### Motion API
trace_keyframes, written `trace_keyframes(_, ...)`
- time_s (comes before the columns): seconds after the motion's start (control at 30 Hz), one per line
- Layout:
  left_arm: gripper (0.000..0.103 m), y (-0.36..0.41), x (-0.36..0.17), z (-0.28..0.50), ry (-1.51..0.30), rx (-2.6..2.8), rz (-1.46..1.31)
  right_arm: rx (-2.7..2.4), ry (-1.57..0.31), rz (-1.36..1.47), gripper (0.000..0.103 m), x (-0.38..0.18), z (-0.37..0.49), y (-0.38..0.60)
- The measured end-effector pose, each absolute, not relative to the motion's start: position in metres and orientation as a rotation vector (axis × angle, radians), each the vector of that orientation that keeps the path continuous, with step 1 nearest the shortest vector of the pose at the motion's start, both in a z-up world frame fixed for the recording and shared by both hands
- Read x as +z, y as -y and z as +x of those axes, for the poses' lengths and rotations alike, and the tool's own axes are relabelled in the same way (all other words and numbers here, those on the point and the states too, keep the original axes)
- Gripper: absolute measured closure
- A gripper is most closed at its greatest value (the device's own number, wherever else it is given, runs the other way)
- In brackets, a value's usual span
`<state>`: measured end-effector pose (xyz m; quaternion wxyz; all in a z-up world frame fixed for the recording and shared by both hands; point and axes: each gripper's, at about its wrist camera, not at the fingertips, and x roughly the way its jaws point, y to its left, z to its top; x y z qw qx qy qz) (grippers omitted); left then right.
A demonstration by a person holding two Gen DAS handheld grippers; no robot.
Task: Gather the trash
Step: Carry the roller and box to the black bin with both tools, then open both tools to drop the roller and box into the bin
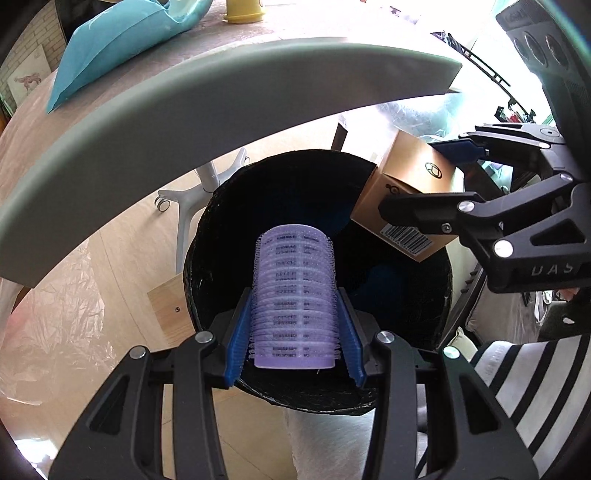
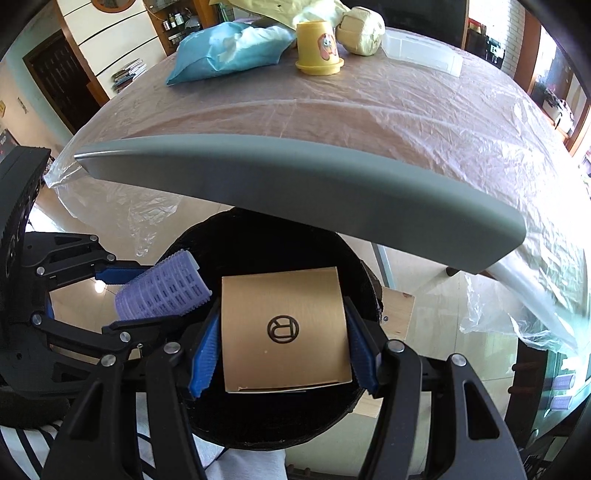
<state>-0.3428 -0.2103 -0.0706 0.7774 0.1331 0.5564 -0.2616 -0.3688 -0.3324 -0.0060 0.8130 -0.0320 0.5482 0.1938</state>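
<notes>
A grey-edged table (image 2: 295,177) under clear plastic sheeting (image 2: 388,110) filled the upper half of the right wrist view, with a blue bag (image 2: 221,51), a yellow cup (image 2: 319,48) and a pale lump (image 2: 360,31) near its top edge. Below the table edge, at lower centre of both views, sat a black-lined bin (image 1: 291,177) with its mouth open upward. The right gripper (image 2: 284,332) was clamped on a tan cardboard box (image 2: 284,328), held over the bin mouth; in the left wrist view it sat at the bin's upper right rim. The left gripper (image 1: 295,321) was clenched around a purple hair roller (image 1: 295,295), blue pads (image 1: 236,343) pressing its bristles, also over the bin's opening. Striped fabric (image 1: 524,387) showed at lower right there.
</notes>
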Motion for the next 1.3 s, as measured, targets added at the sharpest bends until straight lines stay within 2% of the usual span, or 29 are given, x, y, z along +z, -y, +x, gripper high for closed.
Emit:
trace_keyframes(0.8,0.057,0.214,-0.073,-0.339,-1.204,-0.561,0.325,0.417,-1.195,-0.056,0.044,-0.007,-0.363,0.332)
trace_keyframes(0.83,0.056,0.214,-0.073,-0.339,-1.2,-0.557,0.329,0.411,-1.196,-0.054,0.042,-0.007,-0.363,0.332)
trace_keyframes(0.9,0.039,0.215,-0.071,-0.34,-1.202,-0.566,0.322,0.396,-1.196,-0.044,0.032,-0.007,-0.363,0.335)
trace_keyframes(0.93,0.036,0.214,-0.07,-0.341,-1.197,-0.564,0.326,0.395,-1.193,-0.032,0.029,-0.006,-0.363,0.337)
trace_keyframes(1.23,0.034,0.206,-0.048,-0.354,-1.162,-0.551,0.338,0.4,-1.134,-0.018,0.026,0.029,-0.381,0.354)
trace_keyframes(1.27,0.032,0.204,-0.041,-0.357,-1.147,-0.553,0.333,0.403,-1.104,-0.023,0.026,0.041,-0.385,0.357)
trace_keyframes(1.3,0.021,0.201,-0.029,-0.36,-1.123,-0.56,0.321,0.402,-1.077,-0.029,0.022,0.051,-0.388,0.359)
